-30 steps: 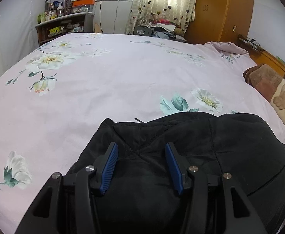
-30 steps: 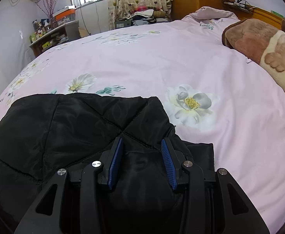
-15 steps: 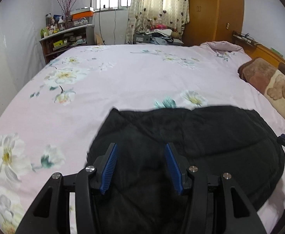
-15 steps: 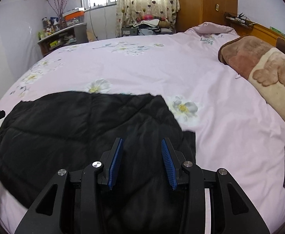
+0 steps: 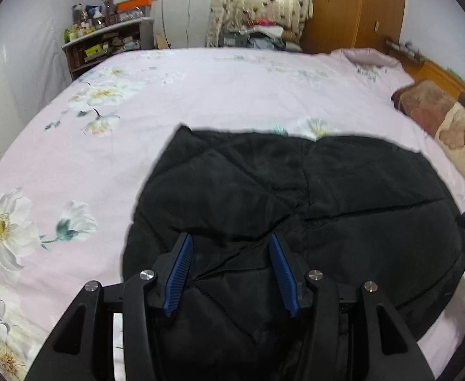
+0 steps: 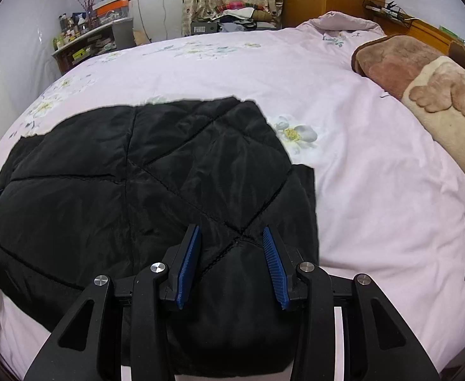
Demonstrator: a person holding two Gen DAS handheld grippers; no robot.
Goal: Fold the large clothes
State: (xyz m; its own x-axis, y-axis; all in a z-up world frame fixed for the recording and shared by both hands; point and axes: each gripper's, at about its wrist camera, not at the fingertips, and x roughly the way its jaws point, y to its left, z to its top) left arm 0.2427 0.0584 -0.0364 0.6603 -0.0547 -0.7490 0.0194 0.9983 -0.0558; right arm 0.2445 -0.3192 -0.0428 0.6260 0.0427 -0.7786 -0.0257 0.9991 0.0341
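Mid-fold: the black jacket (image 5: pixel 312 197) lies on the bed (image 5: pixel 200 89). Left gripper (image 5: pixel 231 266) and right gripper (image 6: pixel 231 260) each pinch a thick bunch of its near edge. Next, I judge: carry that edge over evenly.

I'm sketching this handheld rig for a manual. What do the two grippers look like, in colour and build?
Both look the same. The left gripper and the right gripper have matte black angular frames with triangular cut-outs, round silver screw heads at the joints, and two black fingers lined with blue ribbed pads. No cables, markings, hands or sleeves show in either view.
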